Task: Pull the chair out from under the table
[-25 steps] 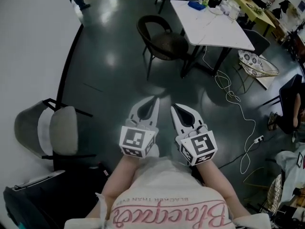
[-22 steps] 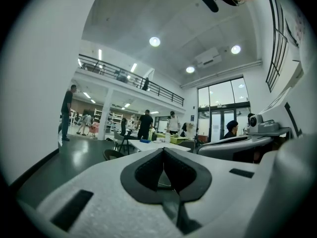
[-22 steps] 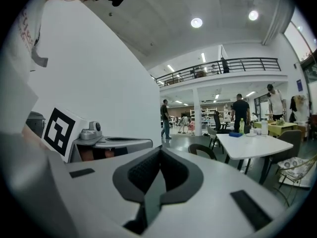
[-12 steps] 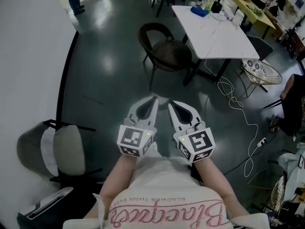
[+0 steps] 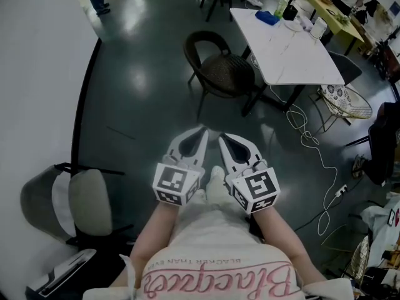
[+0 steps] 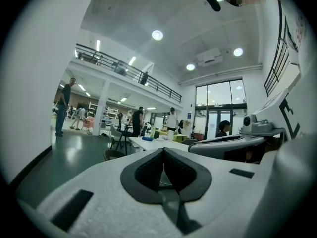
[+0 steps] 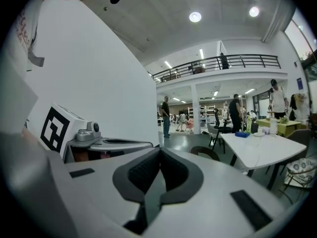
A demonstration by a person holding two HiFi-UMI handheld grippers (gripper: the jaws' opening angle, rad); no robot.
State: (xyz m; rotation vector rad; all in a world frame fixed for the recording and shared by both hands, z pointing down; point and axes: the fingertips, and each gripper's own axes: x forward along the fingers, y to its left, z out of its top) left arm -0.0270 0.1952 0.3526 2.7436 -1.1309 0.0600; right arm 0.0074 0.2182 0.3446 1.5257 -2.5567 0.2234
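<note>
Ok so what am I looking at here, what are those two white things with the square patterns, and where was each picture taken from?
There is no robot: a person holds two tools, the left gripper and the right gripper. The patterned cubes are part of them. The head view comes from a camera on the person's head, looking steeply down at the floor. The two gripper views come from cameras riding on each gripper, looking along its fingers. Both pairs of fingers are closed, holding nothing. Ahead, a dark chair stands at a white table; neither gripper touches it.
</note>
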